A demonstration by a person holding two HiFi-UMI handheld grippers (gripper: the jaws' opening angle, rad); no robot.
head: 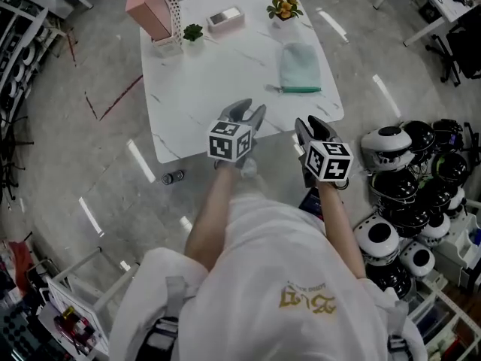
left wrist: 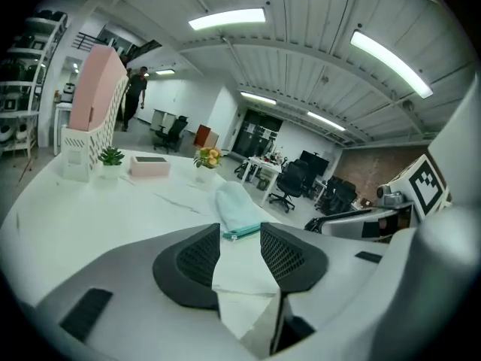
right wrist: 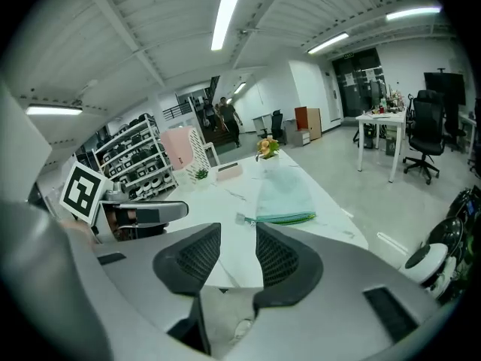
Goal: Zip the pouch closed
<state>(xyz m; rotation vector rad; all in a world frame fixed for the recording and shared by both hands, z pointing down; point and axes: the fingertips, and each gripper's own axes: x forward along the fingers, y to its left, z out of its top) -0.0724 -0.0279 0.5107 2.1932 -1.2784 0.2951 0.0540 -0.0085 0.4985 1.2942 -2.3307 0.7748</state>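
Ahead, one pouch (head: 301, 68) on one table (head: 210, 89); left gripper (head: 249, 111), right gripper (head: 312, 124) wide, empty.

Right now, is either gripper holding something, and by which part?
Nothing is held. The left gripper and right gripper are open and empty; the pouch lies on the table.

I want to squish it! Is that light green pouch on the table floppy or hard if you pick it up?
Probably floppy: the pouch lies flat and looks like soft cloth, so it would likely sag. Being so thin, it seems light. On the smooth table it may slide when its zipper is tugged.
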